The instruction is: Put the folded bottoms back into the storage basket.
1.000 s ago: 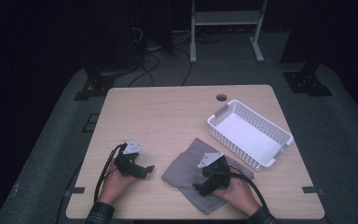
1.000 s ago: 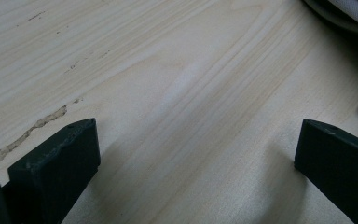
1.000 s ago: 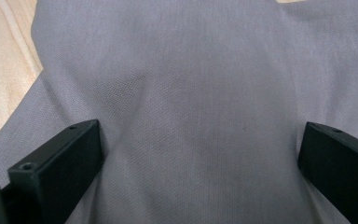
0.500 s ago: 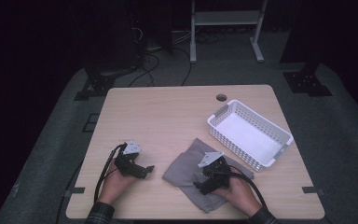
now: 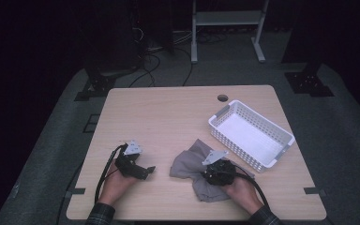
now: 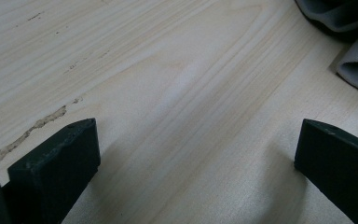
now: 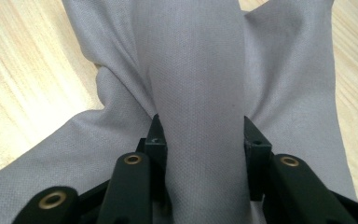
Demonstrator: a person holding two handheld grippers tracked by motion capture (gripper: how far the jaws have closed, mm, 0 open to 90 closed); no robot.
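Note:
A grey cloth (image 5: 190,161) lies crumpled on the wooden table (image 5: 168,112), near its front edge. My right gripper (image 5: 214,174) sits on top of the cloth, pointing down. In the right gripper view its jaws have just been closing, and they now pinch a raised fold of the cloth (image 7: 196,70) between the right gripper (image 7: 200,135) pads. My left gripper (image 5: 145,172) rests to the left of the cloth. The left gripper (image 6: 196,140) stands wide open over bare wood, with an edge of the cloth (image 6: 354,70) farther off.
A white slotted basket (image 5: 281,140) stands at the table's right, just behind the cloth, and it holds nothing. A round cable hole (image 5: 222,98) is near the far edge. Bare wood spreads across the far left half of the table.
The right gripper's jaws have come together on the cloth, and the cloth has bunched up under them. The left gripper has stayed where it was.

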